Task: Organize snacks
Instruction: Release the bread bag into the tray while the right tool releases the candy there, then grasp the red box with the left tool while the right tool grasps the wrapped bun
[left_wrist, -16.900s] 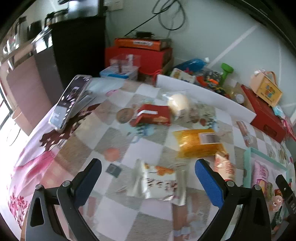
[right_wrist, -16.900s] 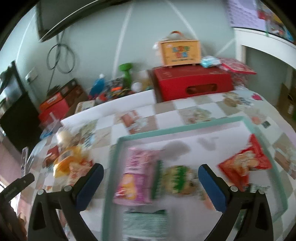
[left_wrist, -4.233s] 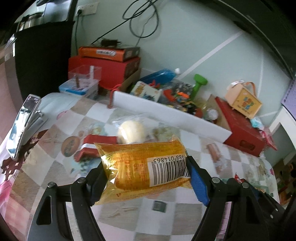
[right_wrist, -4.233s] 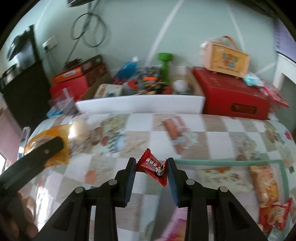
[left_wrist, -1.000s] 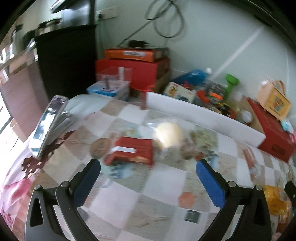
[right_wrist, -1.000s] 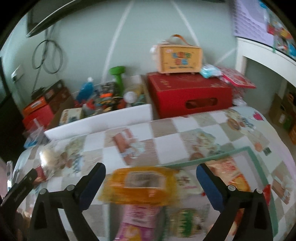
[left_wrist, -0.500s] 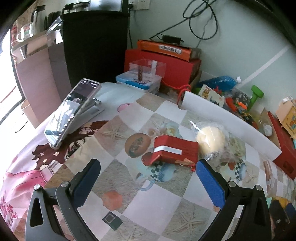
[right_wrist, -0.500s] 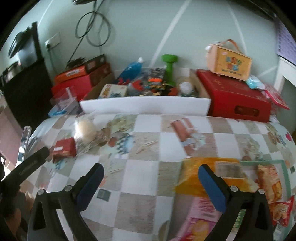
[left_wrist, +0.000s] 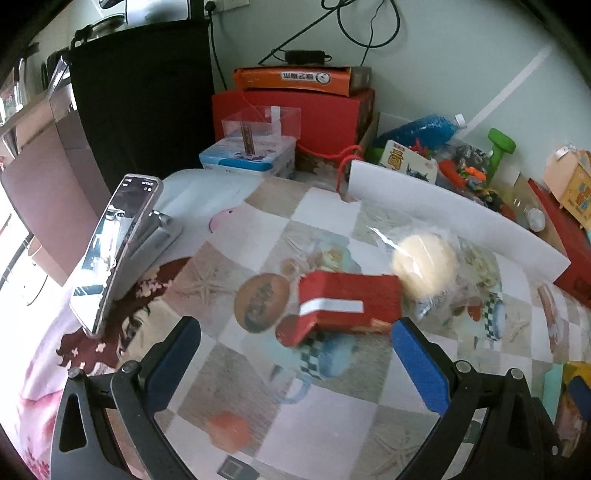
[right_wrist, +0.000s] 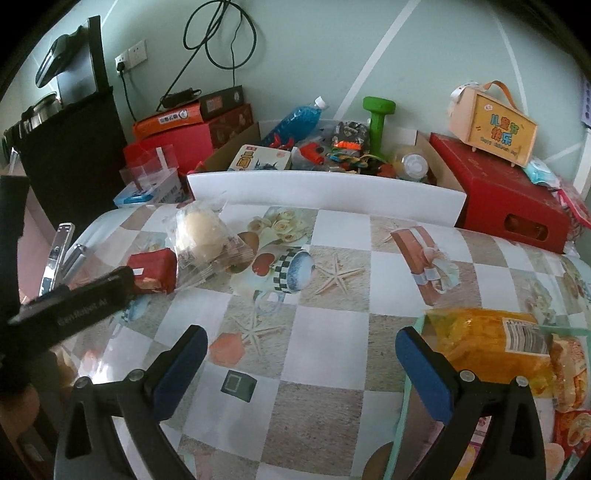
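A red snack box (left_wrist: 347, 301) with a white stripe lies on the checked tablecloth, just ahead of my open left gripper (left_wrist: 295, 354). A round bun in a clear bag (left_wrist: 424, 264) sits right behind it. In the right wrist view the same red box (right_wrist: 153, 269) and bun (right_wrist: 201, 229) lie at the left. My right gripper (right_wrist: 301, 363) is open over bare cloth. The teal tray (right_wrist: 415, 328) at the right holds a yellow packet (right_wrist: 491, 339) and other snacks.
A phone on a stand (left_wrist: 118, 243) stands at the table's left edge. A white board (right_wrist: 325, 197) lines the far edge, with red boxes (right_wrist: 498, 188), toys and a green dumbbell (right_wrist: 378, 118) behind. A black cabinet (left_wrist: 140, 92) is at far left.
The left gripper, open since it let go of the yellow packet, has moved forward and down toward the red box. The right gripper has shifted left; the yellow packet now lies in the tray.
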